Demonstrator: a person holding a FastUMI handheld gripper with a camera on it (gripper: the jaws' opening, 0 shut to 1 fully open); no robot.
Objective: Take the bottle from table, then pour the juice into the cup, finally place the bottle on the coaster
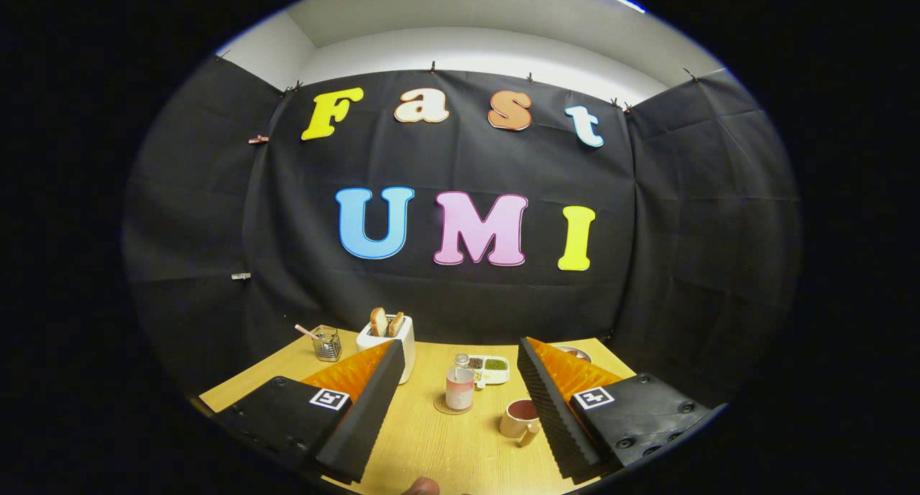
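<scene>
The gripper [460, 398] is hovering above the wooden table [431, 445] with its two fingers spread wide apart, gripping nothing. Between them, a little way ahead, the juice bottle [460, 384] is standing upright on a round coaster [451, 406]. The bottle is small and clear, showing a pale pinkish liquid filling most of its body, with a narrower neck and a light cap on top. Just to its right and nearer the right finger, the cup [519, 417] is sitting on the table: a cream mug holding dark reddish juice, its handle pointing toward the camera. Behind the bottle, a small white divided dish [490, 369] is holding green and dark bits. A white toaster [392, 337] with two bread slices is standing beyond the left finger, and farther left a glass jar [327, 343] with a stick in it is resting near the table's back edge.
</scene>
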